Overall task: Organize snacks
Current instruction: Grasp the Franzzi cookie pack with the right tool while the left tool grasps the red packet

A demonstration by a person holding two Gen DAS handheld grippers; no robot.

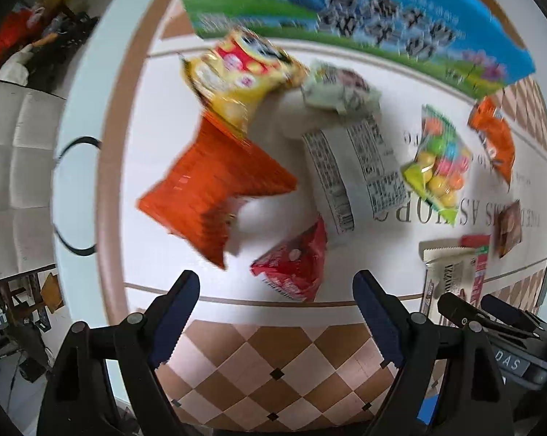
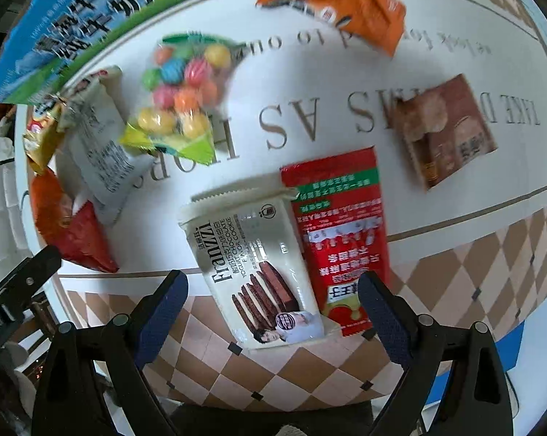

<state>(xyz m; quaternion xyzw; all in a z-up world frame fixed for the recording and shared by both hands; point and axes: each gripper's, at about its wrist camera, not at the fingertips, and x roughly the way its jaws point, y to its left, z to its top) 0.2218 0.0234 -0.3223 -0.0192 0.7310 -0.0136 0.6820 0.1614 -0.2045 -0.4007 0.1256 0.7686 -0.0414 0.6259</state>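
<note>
Nearest to us, the left gripper [image 1: 276, 314] hangs over the checkered edge of the table [image 1: 266, 363], jaws wide, nothing between them. Just ahead lies a small red packet [image 1: 293, 267]; beyond it a big orange bag [image 1: 215, 185], a yellow bag [image 1: 239, 76] and a white bag [image 1: 349, 174] with its printed back up — all close together, some overlapping.

Our right gripper [image 2: 273, 307] is likewise spread wide and holds nothing. Between its fingertips, lower down on the table, sits a cream cookie pack [image 2: 251, 265], with a red flat packet [image 2: 342, 232] touching its right side. Farther off: a bag of coloured candy balls [image 2: 181, 98], an orange packet [image 2: 340, 1], a brown packet [image 2: 448, 127].

A blue-and-green carton [image 1: 346, 11] stands along the far edge. Both views are blurred.
</note>
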